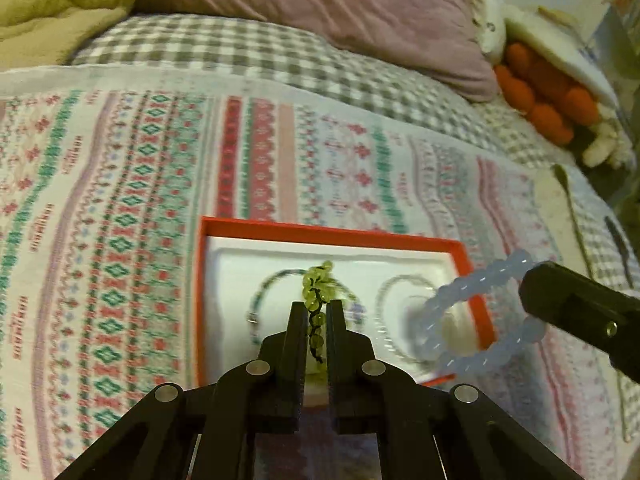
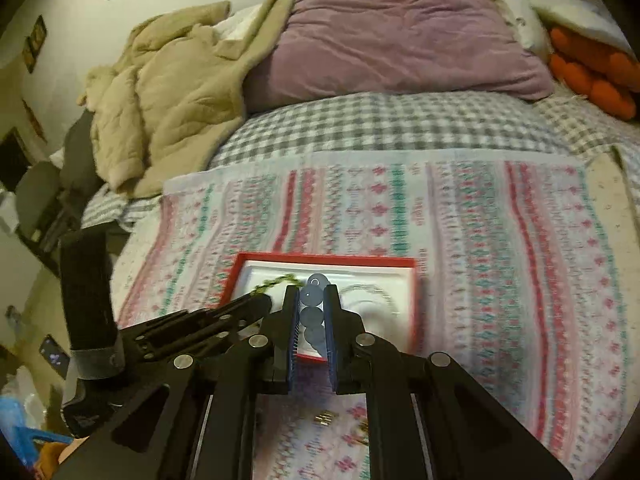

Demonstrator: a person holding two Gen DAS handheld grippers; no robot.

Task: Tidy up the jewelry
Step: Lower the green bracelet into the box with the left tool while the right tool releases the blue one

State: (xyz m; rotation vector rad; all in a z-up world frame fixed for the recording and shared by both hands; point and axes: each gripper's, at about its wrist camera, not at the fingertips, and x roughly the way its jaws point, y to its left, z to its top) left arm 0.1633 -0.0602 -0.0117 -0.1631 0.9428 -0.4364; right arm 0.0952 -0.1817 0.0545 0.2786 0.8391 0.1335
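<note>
Black and angular, the left gripper (image 1: 316, 312) fills the foreground, its jaws clenched on a strand of small yellow-green beads (image 1: 316, 280) strung on dark cord; the glassy, faceted-looking strand dangles from the tips over the box. Beside it, the right gripper (image 2: 312, 300) is clamped on a bracelet of round, milky blue beads (image 1: 472, 312), smooth and translucent, the loop hanging in the air at the box's right edge.

Just beyond the fingertips lies the red jewelry box (image 1: 332, 232), a shallow rectangular tray with thin stiff walls and a white moulded insert. On the insert rest two fine pieces: a teal-beaded bracelet (image 1: 256, 300) on the left and a pale thin chain (image 1: 388, 292) on the right, each curled in a ring.

Both pieces look to be on their way into the box, so the step in hand is placement. Next, I judge, each hand must lower its strand onto a free patch of insert and let go gently, without tangling with what lies there.

Under the box spreads a soft woven cloth (image 1: 120, 200) banded in red, teal and lilac. Farther back come a grey checked bedsheet (image 1: 240, 48), a plump mauve pillow (image 1: 340, 4), a quilted beige blanket (image 2: 168, 100), and orange knitted shapes (image 1: 548, 92) at the far right.
</note>
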